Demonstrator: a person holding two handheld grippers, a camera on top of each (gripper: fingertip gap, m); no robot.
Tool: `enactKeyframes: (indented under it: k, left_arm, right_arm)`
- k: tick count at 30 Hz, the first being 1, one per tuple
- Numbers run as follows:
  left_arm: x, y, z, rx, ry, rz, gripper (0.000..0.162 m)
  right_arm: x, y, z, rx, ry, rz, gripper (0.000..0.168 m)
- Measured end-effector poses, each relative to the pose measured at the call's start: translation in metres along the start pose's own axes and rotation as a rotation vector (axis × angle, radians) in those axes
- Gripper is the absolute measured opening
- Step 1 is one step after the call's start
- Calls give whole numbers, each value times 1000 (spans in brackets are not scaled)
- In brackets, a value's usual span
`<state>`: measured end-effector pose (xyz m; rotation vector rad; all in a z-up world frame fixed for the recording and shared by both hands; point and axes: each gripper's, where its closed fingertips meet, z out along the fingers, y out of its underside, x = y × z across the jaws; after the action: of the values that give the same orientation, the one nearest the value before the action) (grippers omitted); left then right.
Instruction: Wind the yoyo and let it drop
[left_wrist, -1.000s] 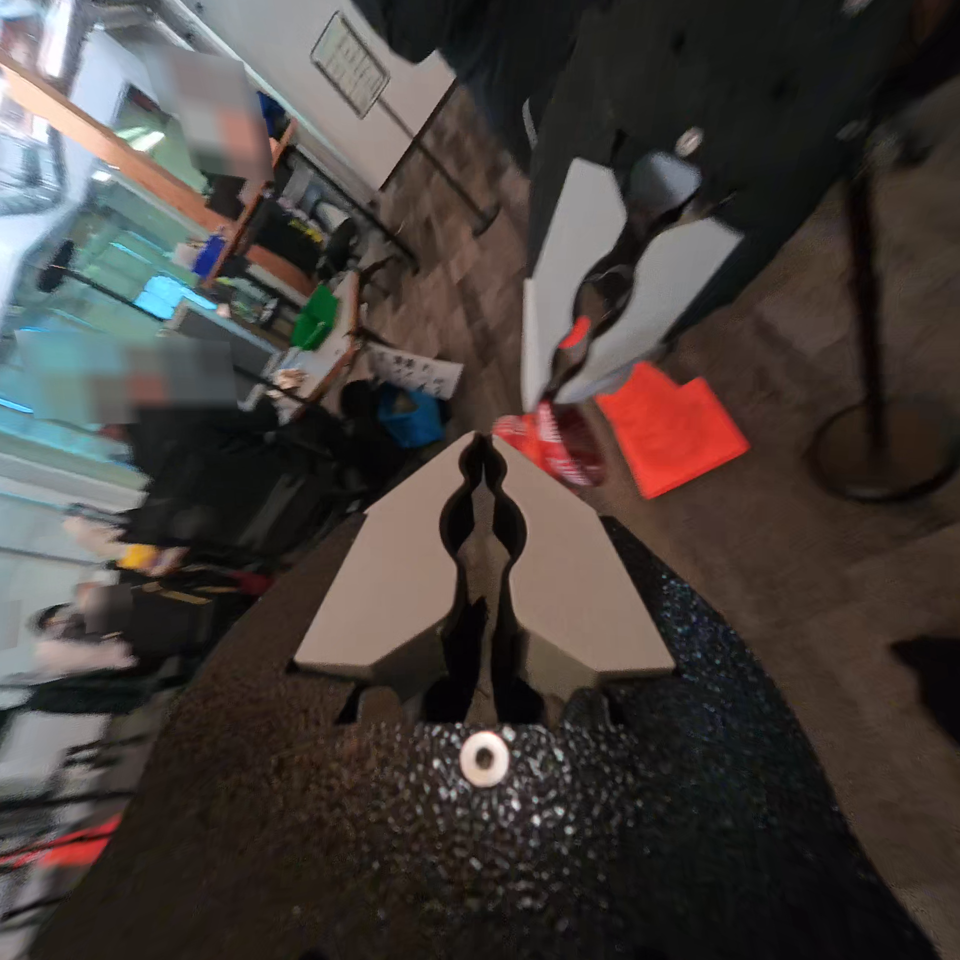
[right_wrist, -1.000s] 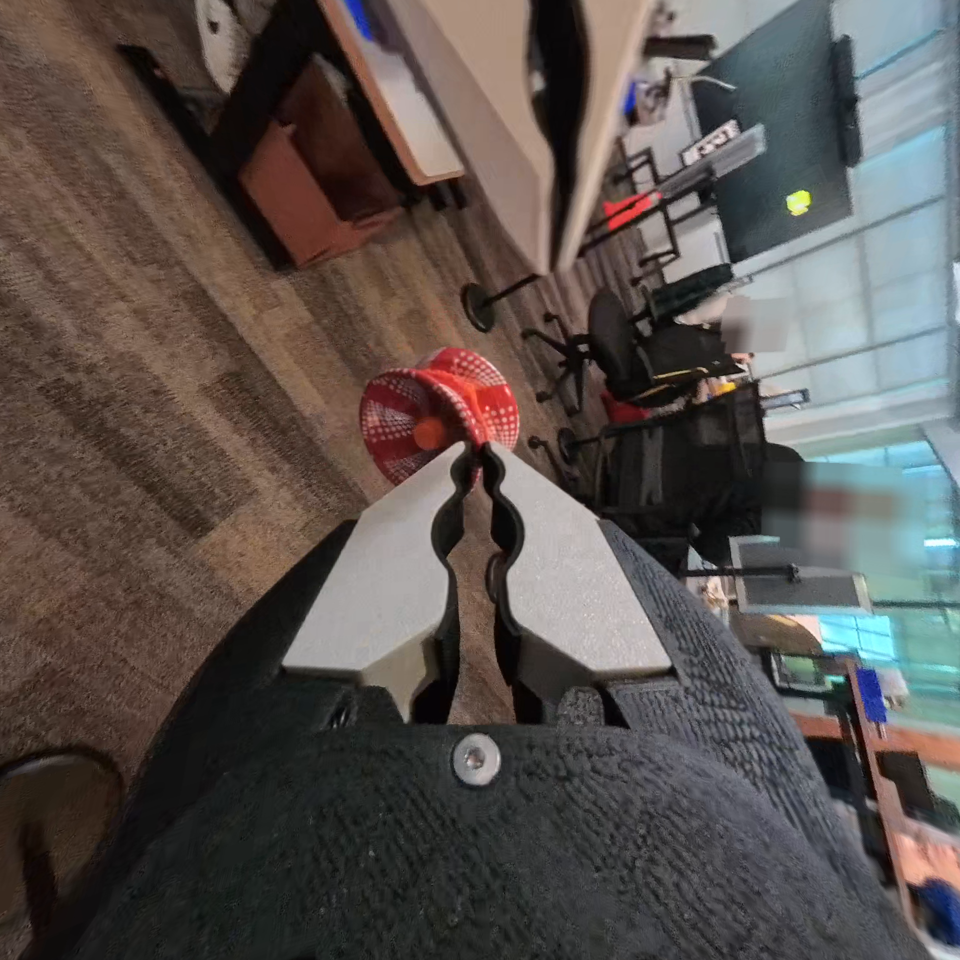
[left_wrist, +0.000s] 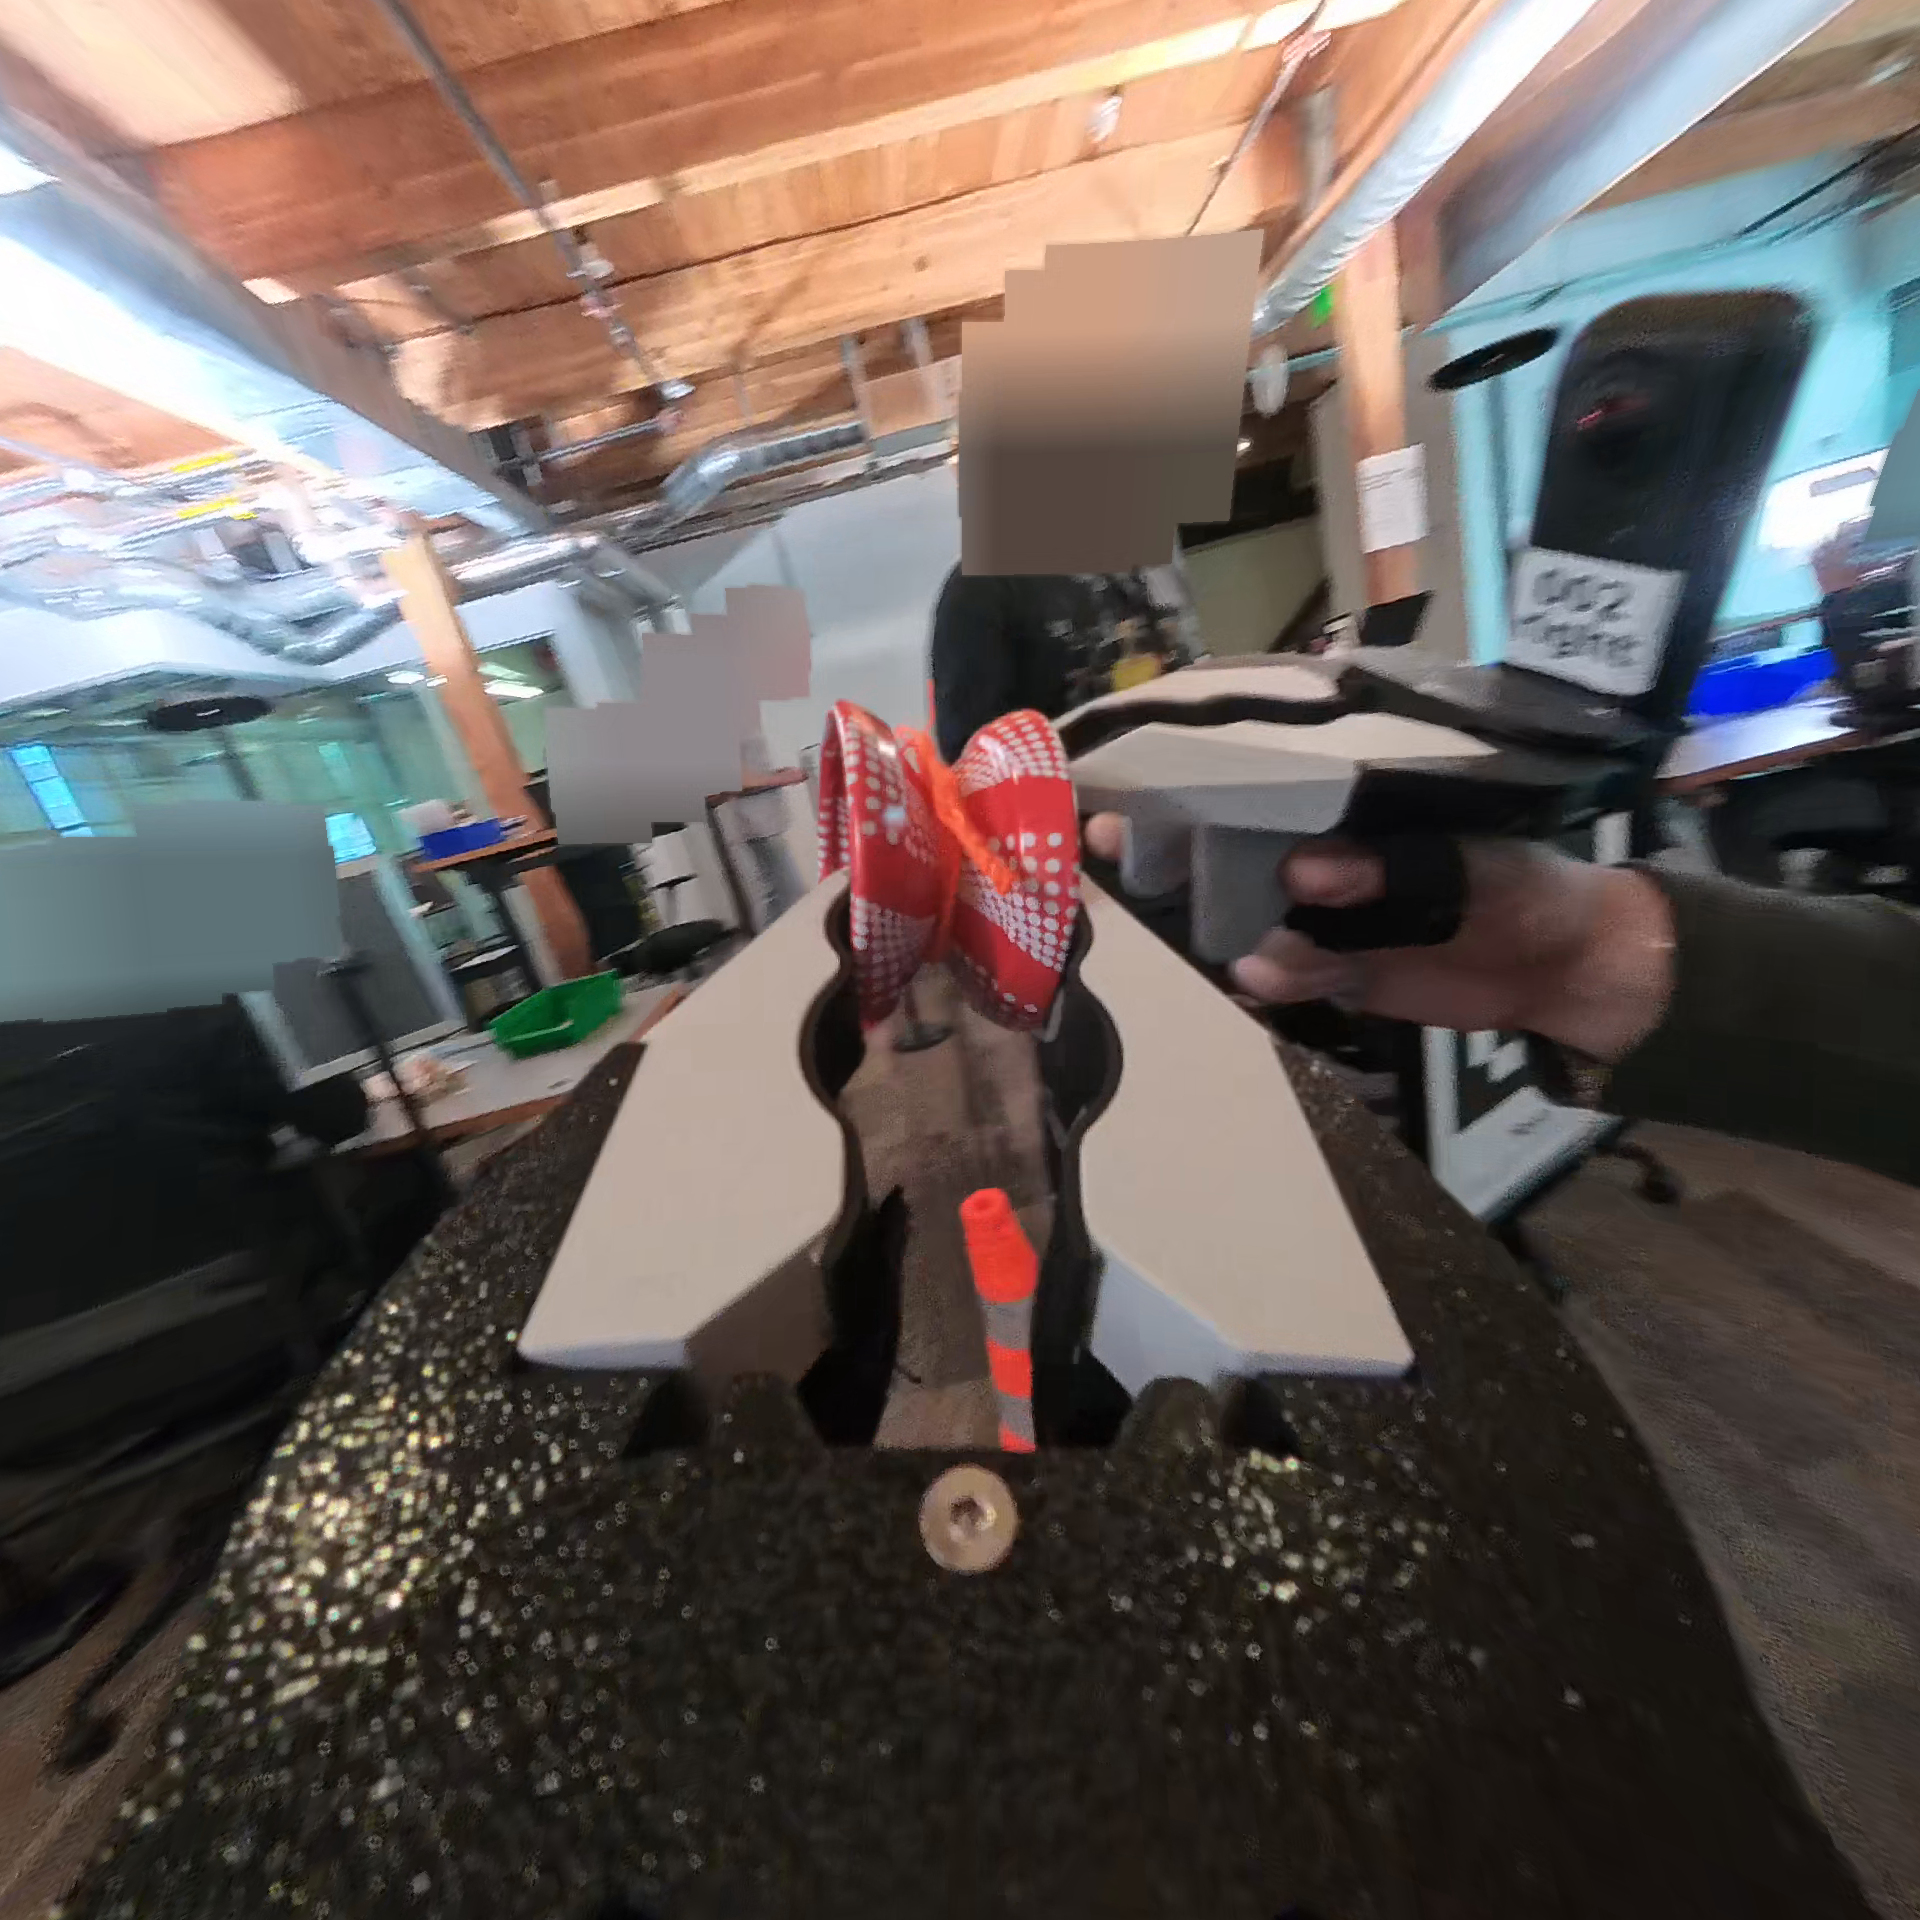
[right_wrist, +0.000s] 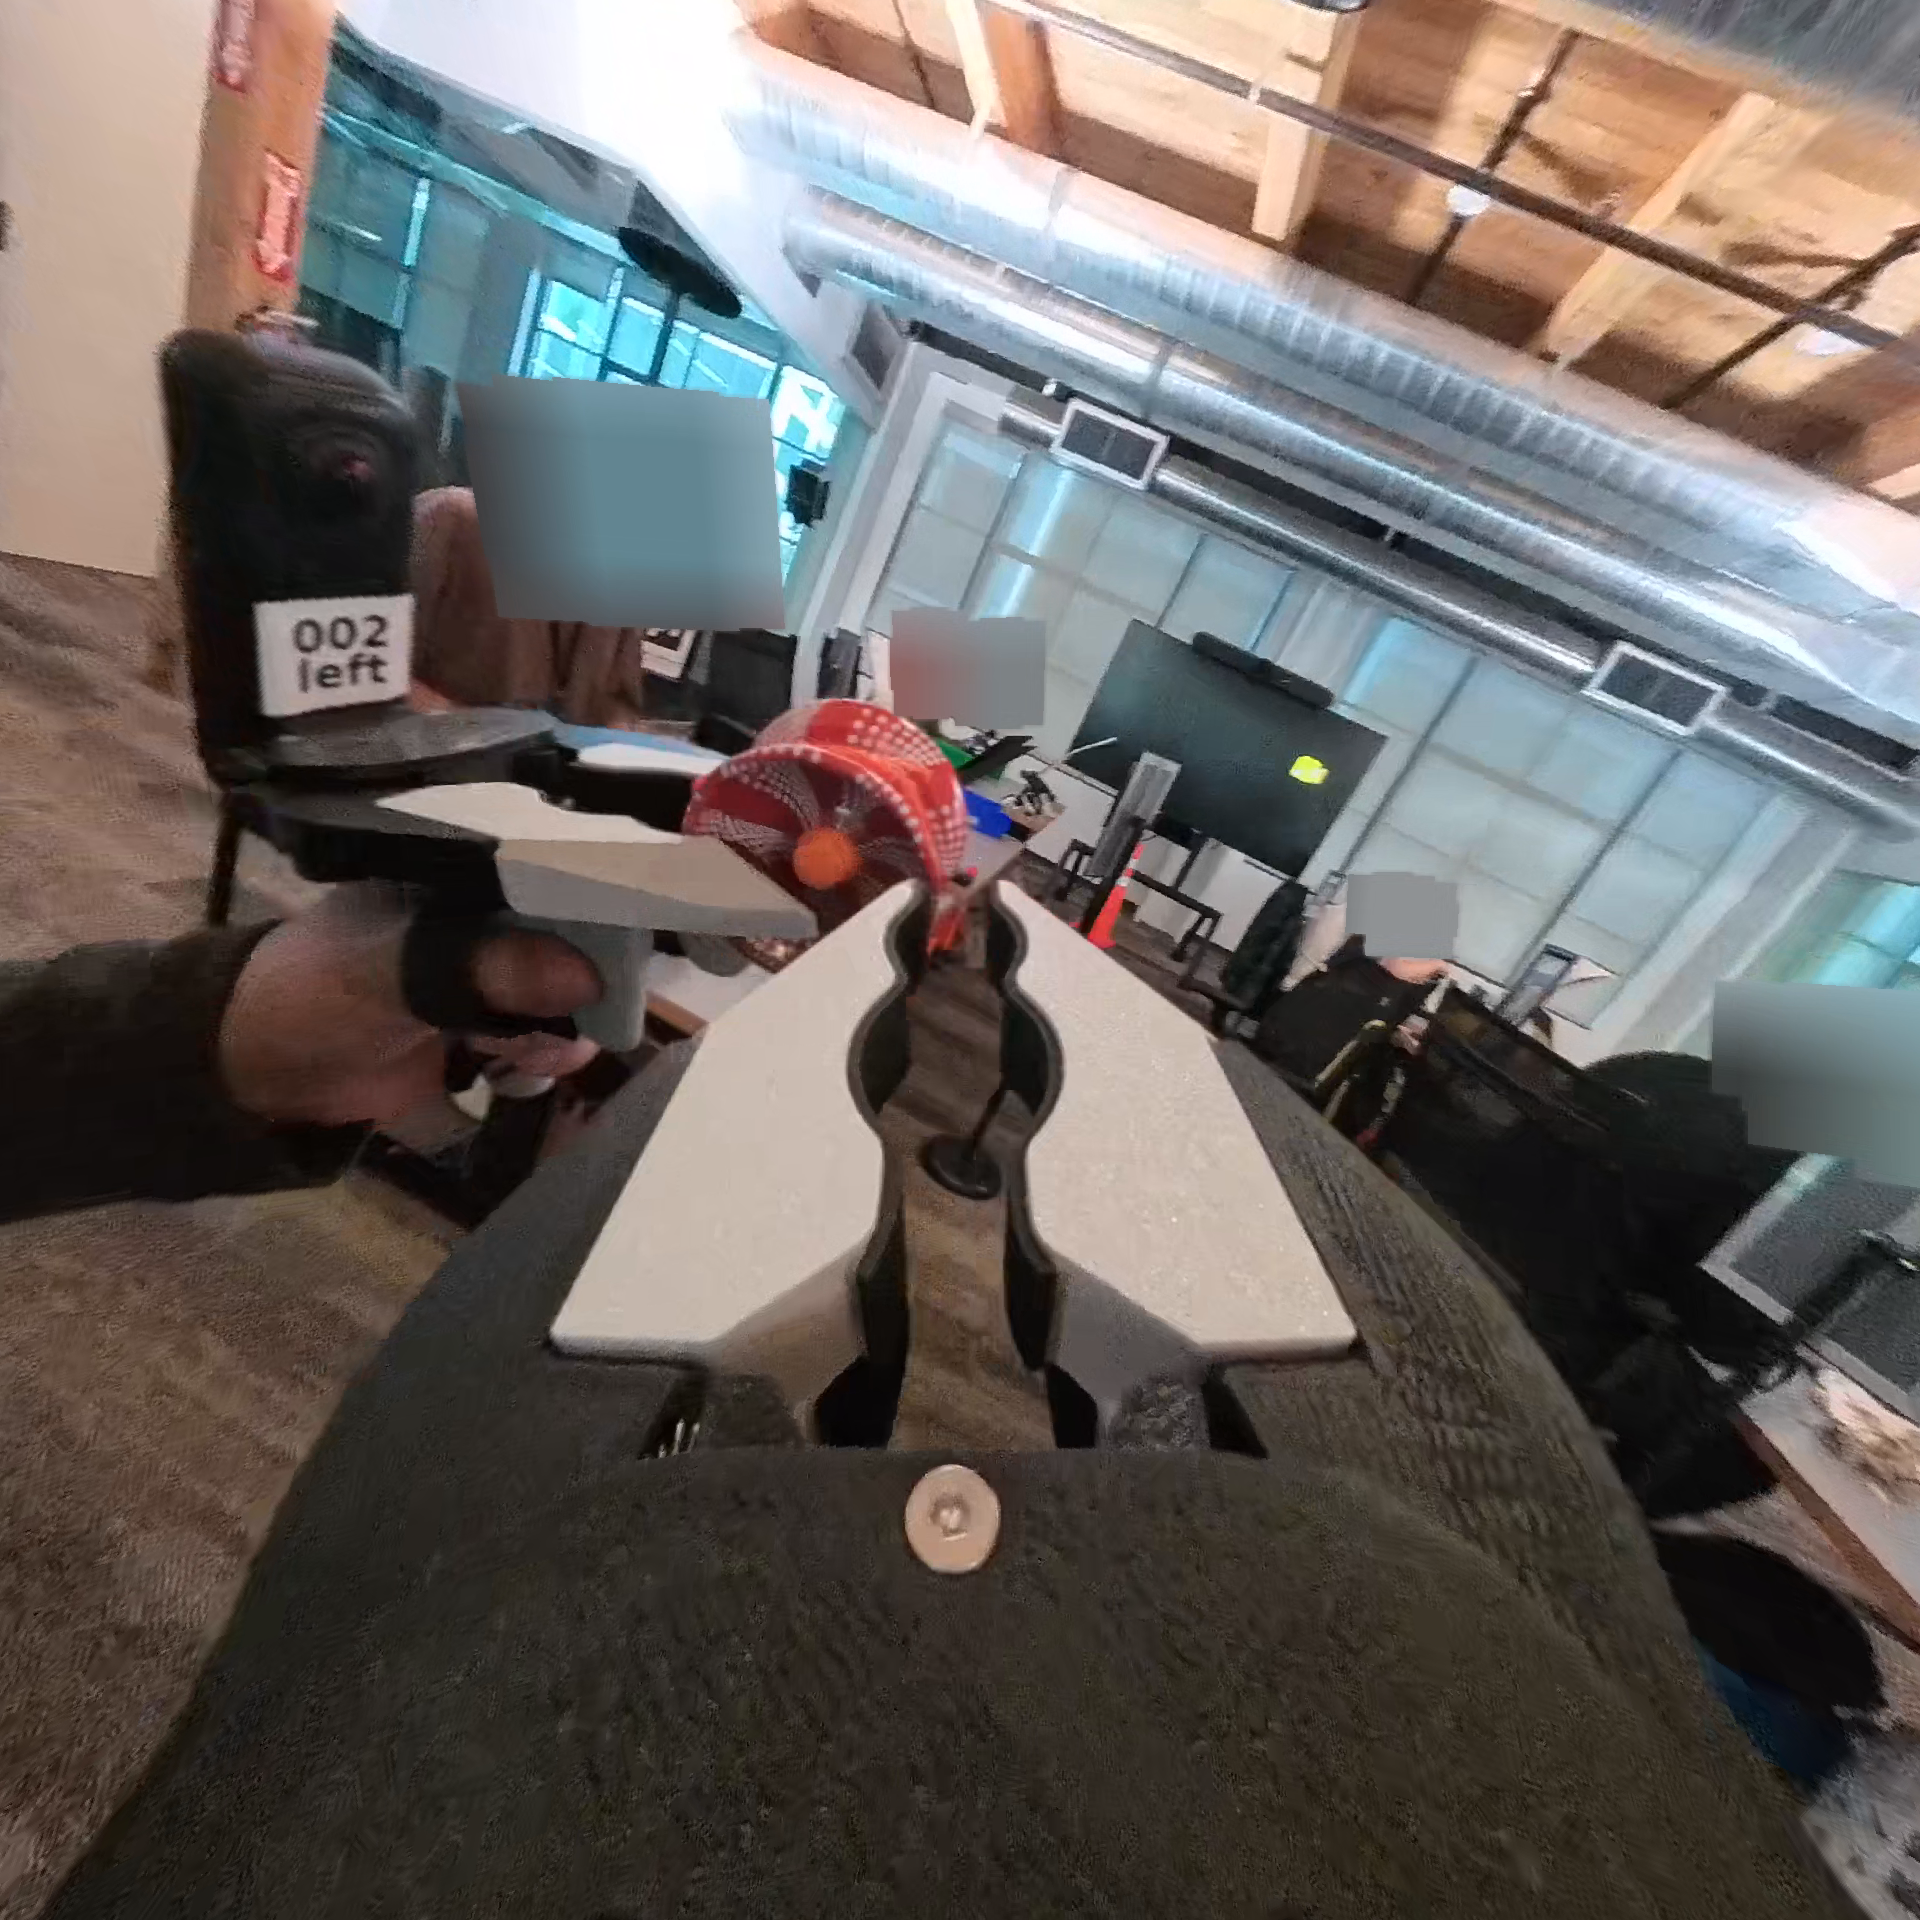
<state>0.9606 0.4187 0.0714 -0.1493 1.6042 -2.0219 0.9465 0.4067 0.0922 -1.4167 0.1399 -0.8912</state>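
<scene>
The red yoyo (left_wrist: 1013, 873) with white dots sits between the fingertips of my left gripper (left_wrist: 956, 904), which is shut on its two halves and holds it in the air. Orange string (left_wrist: 951, 821) is wound loosely in its groove. My right gripper (left_wrist: 1075, 743) comes in from the right, its tips beside the yoyo's right half. In the right wrist view the yoyo (right_wrist: 821, 800) is just left of my right gripper (right_wrist: 956, 899), which is nearly closed on a bit of the orange string (right_wrist: 940, 925). The left gripper (right_wrist: 743, 847) reaches in from the left.
An orange traffic cone (left_wrist: 1003, 1320) and a stanchion base (right_wrist: 961, 1164) stand on the carpet ahead. Desks with a green bin (left_wrist: 556, 1013), chairs, several people and a black screen (right_wrist: 1226, 748) fill the room behind. A hand (left_wrist: 1455, 935) holds the right gripper. Both grippers' tips are close together, under 4 cm apart.
Both grippers have swung up from pointing at the floor to pointing level. The yoyo hung by its string from my right gripper; now my left gripper, shut and empty before, grips it.
</scene>
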Motion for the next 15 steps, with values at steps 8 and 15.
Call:
enactKeyframes:
  k: [8, 15]
  left_arm:
    - [-44, 29, -1, -298, -340, 426, 32]
    - [-50, 37, -2, -398, -441, 573, 32]
  right_arm:
    - [-1, -2, 16, -211, 88, 62, 19]
    - [-29, 24, 40, -405, 100, -180, 34]
